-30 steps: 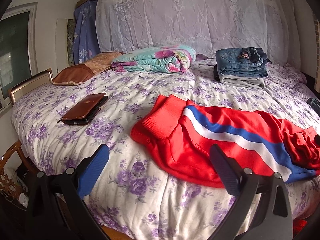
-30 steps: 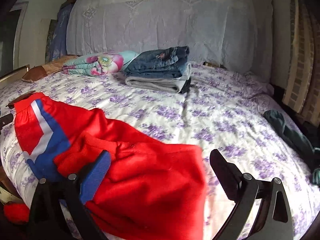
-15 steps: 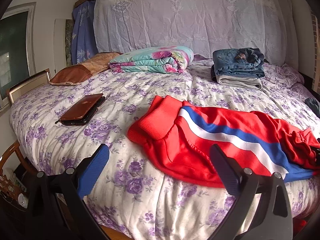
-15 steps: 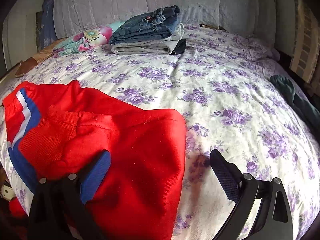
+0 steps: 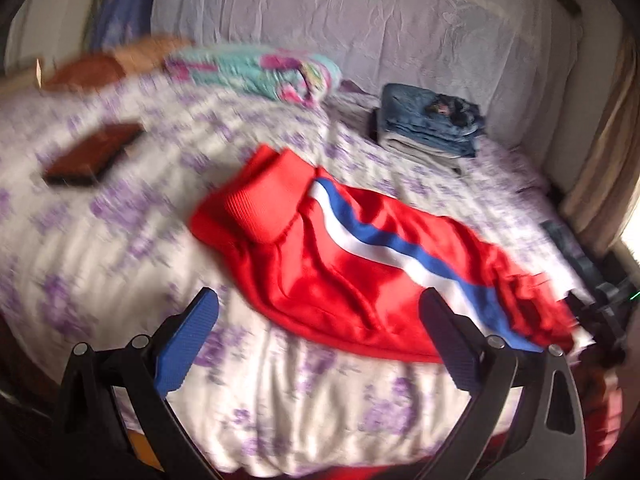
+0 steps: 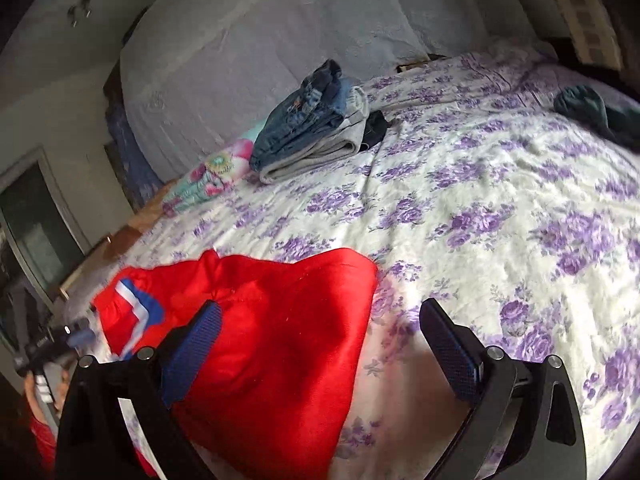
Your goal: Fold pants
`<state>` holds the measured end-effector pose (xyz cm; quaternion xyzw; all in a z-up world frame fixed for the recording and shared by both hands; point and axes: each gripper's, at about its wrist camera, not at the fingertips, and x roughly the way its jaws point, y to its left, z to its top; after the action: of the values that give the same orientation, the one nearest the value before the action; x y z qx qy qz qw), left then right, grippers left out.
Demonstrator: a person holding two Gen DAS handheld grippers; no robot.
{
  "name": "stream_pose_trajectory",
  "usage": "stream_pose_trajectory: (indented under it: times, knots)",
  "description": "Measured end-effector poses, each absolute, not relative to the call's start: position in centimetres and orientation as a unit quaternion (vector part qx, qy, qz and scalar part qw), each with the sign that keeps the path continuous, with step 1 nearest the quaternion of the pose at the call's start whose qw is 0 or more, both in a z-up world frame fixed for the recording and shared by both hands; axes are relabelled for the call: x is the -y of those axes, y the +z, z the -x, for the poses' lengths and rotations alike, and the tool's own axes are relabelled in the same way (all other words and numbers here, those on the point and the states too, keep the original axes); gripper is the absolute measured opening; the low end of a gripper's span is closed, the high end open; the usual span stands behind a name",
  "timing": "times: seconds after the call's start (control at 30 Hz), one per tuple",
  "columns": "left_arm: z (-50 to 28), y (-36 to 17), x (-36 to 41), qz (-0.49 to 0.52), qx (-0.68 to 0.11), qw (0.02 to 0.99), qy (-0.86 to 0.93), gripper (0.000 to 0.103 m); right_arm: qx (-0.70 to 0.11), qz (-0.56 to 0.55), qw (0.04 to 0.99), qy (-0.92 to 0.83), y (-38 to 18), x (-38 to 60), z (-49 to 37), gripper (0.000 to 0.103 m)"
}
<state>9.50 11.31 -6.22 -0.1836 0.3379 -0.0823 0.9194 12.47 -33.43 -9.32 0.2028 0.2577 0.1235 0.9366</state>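
Observation:
Red pants [image 5: 352, 264] with a blue and white side stripe lie crumpled across the near edge of the floral bed [image 5: 132, 240]. Their ribbed cuffs point to the left in the left wrist view. My left gripper [image 5: 320, 328] is open and empty, just short of the pants' near edge. In the right wrist view the pants' wide end [image 6: 280, 332] lies under my right gripper [image 6: 320, 340]. It is open and empty, with its left finger over the red cloth. The left wrist view is blurred.
A stack of folded jeans [image 5: 432, 120] [image 6: 308, 120] and a rolled floral quilt [image 5: 256, 72] lie at the back of the bed. A brown wallet [image 5: 92, 156] lies at the left. A dark green garment [image 6: 588, 108] lies at the bed's right edge.
Both views have swung and tilted. The left gripper has turned right toward the pants. The right gripper has moved lower over the pants' wide end. Both stay open.

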Motion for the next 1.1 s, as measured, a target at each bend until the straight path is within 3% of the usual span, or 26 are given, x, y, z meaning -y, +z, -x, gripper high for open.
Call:
stream_pose_trajectory:
  times: [0.2,0.4,0.57,0.63,0.67,0.7,0.87,1.1]
  knots:
    - [-10.7,-8.9,-15.0,0.356,-0.345,0.855,-0.152,0.098,-0.221,-0.286,0.921,0.146,-9.7,35.8,-12.1,0.099]
    - [-13.0,-8.2,-15.1,0.383,-0.351,0.845,-0.124,0.098,-0.272,-0.249,0.923,0.108,-9.3,34.4,-13.7,0.099]
    - [-15.2,-7.7,-14.8,0.356,-0.342,0.864,-0.095,0.096,-0.268,-0.256,0.922,0.110,-9.5,34.7,-13.4,0.099]
    - [-15.6,-7.7,-14.5,0.333,-0.343,0.876,-0.068,0.077,-0.261,-0.264,0.921,0.116,-9.5,35.0,-13.3,0.099]
    - [-15.9,-7.8,-14.5,0.321,-0.347,0.880,-0.054,0.049,-0.257,-0.267,0.921,0.119,-9.5,35.2,-13.2,0.099]
    - [-16.2,-8.2,-14.5,0.311,-0.355,0.880,-0.048,0.033,-0.254,-0.270,0.921,0.123,-9.5,35.3,-13.1,0.099]
    - [-15.4,-7.6,-14.6,0.317,-0.338,0.885,-0.043,0.025,-0.227,-0.295,0.917,0.146,-9.6,36.1,-12.3,0.099]
    - [-10.9,3.5,-2.7,0.102,-0.213,0.970,-0.065,0.022,-0.190,-0.340,0.907,0.159,-9.6,37.9,-11.4,0.099]
